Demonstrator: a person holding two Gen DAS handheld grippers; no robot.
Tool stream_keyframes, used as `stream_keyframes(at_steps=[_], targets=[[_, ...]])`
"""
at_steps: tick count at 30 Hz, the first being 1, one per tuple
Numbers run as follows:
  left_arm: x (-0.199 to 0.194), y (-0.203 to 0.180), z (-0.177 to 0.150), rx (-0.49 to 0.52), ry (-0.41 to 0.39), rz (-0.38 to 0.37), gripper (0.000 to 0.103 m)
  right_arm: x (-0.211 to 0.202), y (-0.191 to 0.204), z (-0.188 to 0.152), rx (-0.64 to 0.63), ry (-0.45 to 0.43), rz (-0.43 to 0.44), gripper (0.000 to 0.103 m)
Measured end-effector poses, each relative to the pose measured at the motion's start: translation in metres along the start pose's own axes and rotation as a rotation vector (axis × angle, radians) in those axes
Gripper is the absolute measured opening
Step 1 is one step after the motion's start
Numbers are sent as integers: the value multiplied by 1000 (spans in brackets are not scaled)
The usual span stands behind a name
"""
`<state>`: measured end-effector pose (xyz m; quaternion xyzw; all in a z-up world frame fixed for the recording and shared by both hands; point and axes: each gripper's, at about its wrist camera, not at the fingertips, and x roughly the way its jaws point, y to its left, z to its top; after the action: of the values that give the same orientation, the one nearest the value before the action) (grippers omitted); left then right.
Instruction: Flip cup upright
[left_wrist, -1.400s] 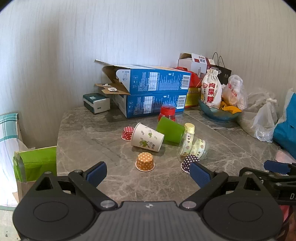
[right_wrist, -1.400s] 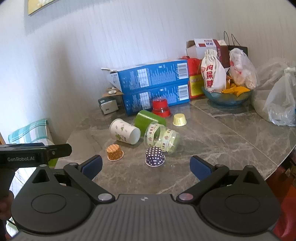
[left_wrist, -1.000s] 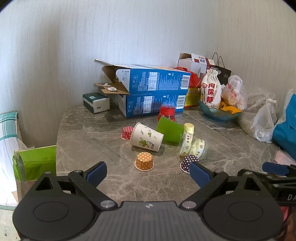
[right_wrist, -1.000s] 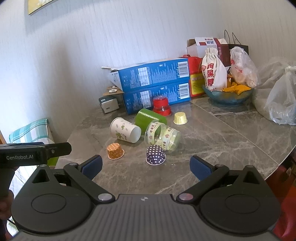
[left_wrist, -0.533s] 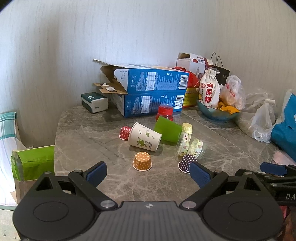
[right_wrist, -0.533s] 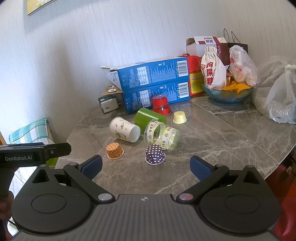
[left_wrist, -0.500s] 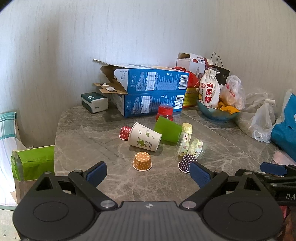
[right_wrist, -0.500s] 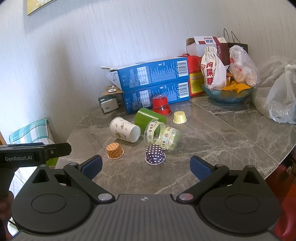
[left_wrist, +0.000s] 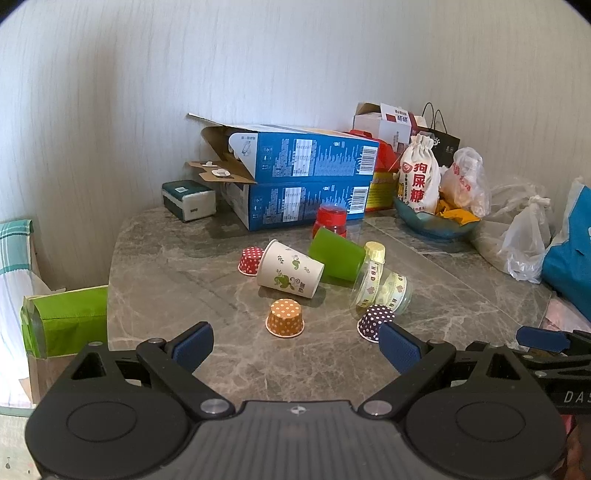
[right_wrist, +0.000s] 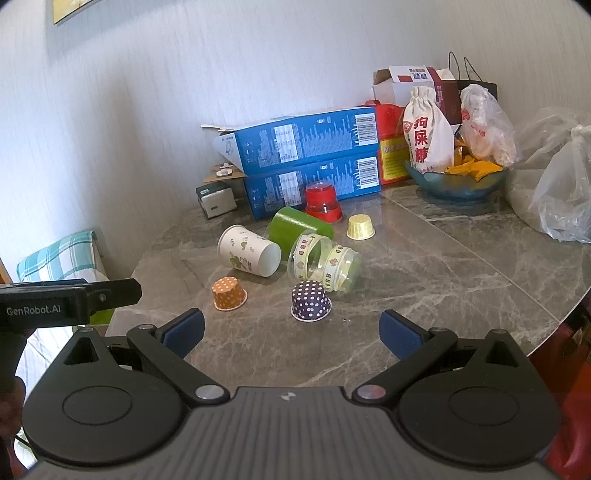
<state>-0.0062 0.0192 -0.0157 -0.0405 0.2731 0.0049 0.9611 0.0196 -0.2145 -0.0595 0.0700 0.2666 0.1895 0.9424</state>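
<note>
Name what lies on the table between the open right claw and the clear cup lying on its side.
In the right wrist view, a purple dotted cupcake liner, upside down, sits between the right claw and the clear cup; otherwise bare marble table.

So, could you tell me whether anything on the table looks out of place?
Yes: the white cup, green cup and clear cup lie tipped on their sides mid-table, and the small dotted cups, like the orange one, sit upside down.

The left gripper (left_wrist: 295, 341) is hovering with its jaws spread wide, holding nothing, near the table's (left_wrist: 166, 266) front edge. The right gripper (right_wrist: 291, 328) is hanging alongside it over the same edge, its jaws likewise gaping and empty.
</note>
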Motion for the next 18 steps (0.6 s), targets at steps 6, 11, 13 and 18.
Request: stream_keyframes(at_steps=[6,11,13,18], targets=[[0,0,-1,0,0,0,98,0,0,0,1,0,0,102],[4,0,-1,0,5,-4,98,3,-2,1,3,7,-3,102],[7,1,-1,1,7,-6,98,5,-2,2,1,12,-3,102],[16,2,1,8,13,-12,98,15,-1,8,-37,27,-3,102]])
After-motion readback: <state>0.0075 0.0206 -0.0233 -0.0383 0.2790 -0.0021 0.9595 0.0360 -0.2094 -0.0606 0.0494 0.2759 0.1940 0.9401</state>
